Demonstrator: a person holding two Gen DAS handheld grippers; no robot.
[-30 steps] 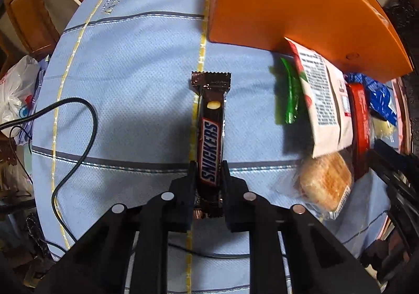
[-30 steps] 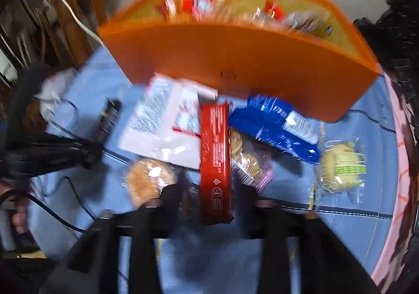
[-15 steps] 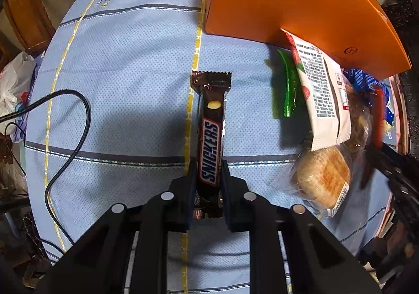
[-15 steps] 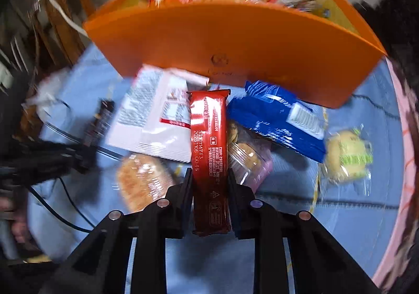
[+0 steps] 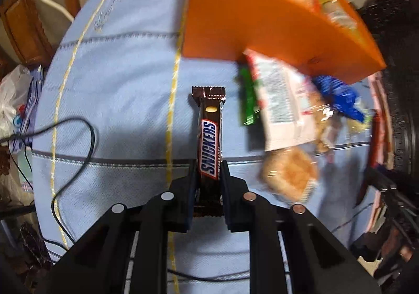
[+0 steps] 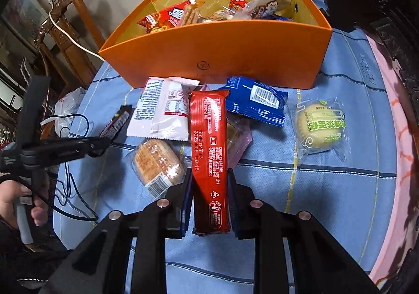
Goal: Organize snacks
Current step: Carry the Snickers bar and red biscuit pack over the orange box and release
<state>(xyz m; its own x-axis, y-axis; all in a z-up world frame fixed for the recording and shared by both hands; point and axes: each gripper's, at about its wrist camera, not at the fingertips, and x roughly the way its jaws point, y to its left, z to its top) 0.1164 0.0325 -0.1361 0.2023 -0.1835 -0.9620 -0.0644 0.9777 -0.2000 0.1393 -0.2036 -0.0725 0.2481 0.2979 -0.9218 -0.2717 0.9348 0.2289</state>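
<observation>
My left gripper (image 5: pixel 208 171) is shut on a brown Snickers bar (image 5: pixel 209 137), held off the blue tablecloth (image 5: pixel 117 79) with its free end toward the orange box (image 5: pixel 262 32). In the right wrist view my right gripper (image 6: pixel 209 176) is shut on a long red snack pack (image 6: pixel 208 152), lifted above the loose snacks. The orange box (image 6: pixel 235 58) stands behind, open-topped and holding several wrapped snacks. The left gripper (image 6: pixel 102 143) with the Snickers bar (image 6: pixel 115 122) shows at the left of that view.
On the cloth lie a white packet (image 6: pixel 162 111), a blue packet (image 6: pixel 256 103), a round brown pastry (image 6: pixel 157 160), a pale wrapped cake (image 6: pixel 322 126) and a green strip (image 5: pixel 248 100). A black cable (image 5: pixel 78 142) loops at the left. A hand (image 6: pixel 15 197) grips the left handle.
Both grippers have risen with their bars, so the box's inside now shows. The right gripper closed on the red pack, lifted it off the pile and turned somewhat.
</observation>
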